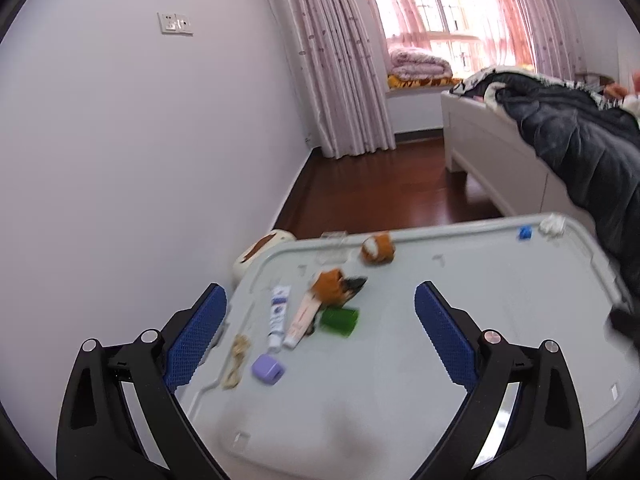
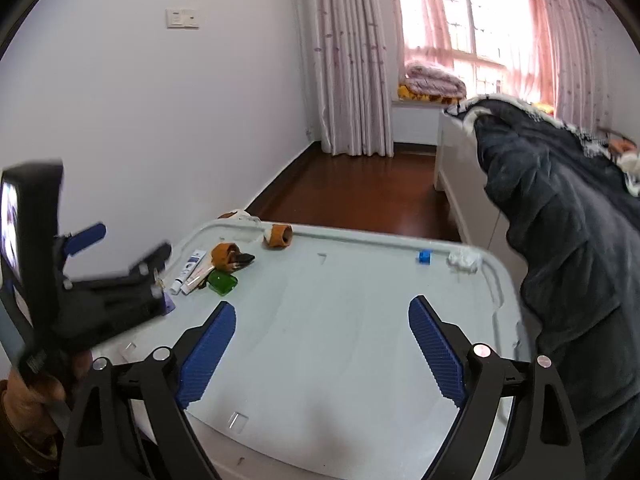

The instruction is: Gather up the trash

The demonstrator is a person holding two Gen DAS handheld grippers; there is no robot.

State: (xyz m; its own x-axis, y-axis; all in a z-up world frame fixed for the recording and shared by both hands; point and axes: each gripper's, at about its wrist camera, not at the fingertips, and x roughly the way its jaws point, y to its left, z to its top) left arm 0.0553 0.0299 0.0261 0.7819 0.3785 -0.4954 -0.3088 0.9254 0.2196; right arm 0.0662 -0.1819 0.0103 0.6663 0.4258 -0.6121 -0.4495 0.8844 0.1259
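Your left gripper (image 1: pixel 320 332) has its fingers spread wide with nothing between them, hovering over the grey worktop (image 1: pixel 400 360); your right gripper (image 2: pixel 322 344) is just as released and empty. The trash sits in a cluster at the worktop's far left: a white tube (image 1: pixel 279 312) and a pink tube (image 1: pixel 303 317) lying side by side, a green container (image 1: pixel 340 319) just beside them, a crumpled orange-and-black wrapper (image 1: pixel 335 285) touching the pink tube's far end, a lilac case (image 1: pixel 268 369) and a tan cord (image 1: pixel 237 360) nearer the edge. An orange roll (image 1: pixel 378 249) lies at the far rim, a blue bit (image 1: pixel 525 233) and white crumpled paper (image 1: pixel 553 225) at the far right corner. In the right wrist view your left hand (image 2: pixel 28 392) grips the handle, blurred
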